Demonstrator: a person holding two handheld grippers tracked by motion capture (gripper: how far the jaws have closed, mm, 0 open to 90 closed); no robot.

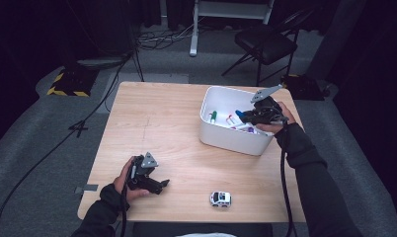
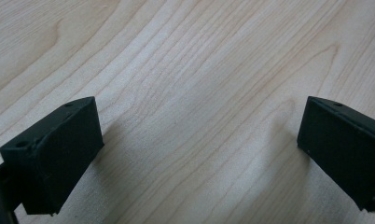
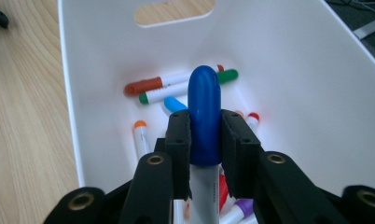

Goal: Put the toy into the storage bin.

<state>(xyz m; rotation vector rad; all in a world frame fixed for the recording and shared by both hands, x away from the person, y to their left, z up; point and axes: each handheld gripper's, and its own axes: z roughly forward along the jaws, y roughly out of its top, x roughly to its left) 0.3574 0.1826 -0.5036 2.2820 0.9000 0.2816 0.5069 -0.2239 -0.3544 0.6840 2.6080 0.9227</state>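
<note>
A white bin (image 1: 226, 139) stands on the right half of the wooden table (image 1: 157, 118) and holds several markers (image 3: 176, 86) with coloured caps. My right gripper (image 1: 247, 115) hangs over the bin's right side, shut on a blue-capped marker (image 3: 204, 119) whose cap points into the bin (image 3: 288, 60); the pads clamp it just below the cap. My left gripper (image 1: 163, 184) rests low near the table's front left, jaws wide apart with bare wood (image 2: 199, 116) between them.
A small white toy car (image 1: 220, 198) sits near the table's front edge, right of the left gripper. A black folding chair (image 1: 265, 44) and cables lie on the floor beyond the table.
</note>
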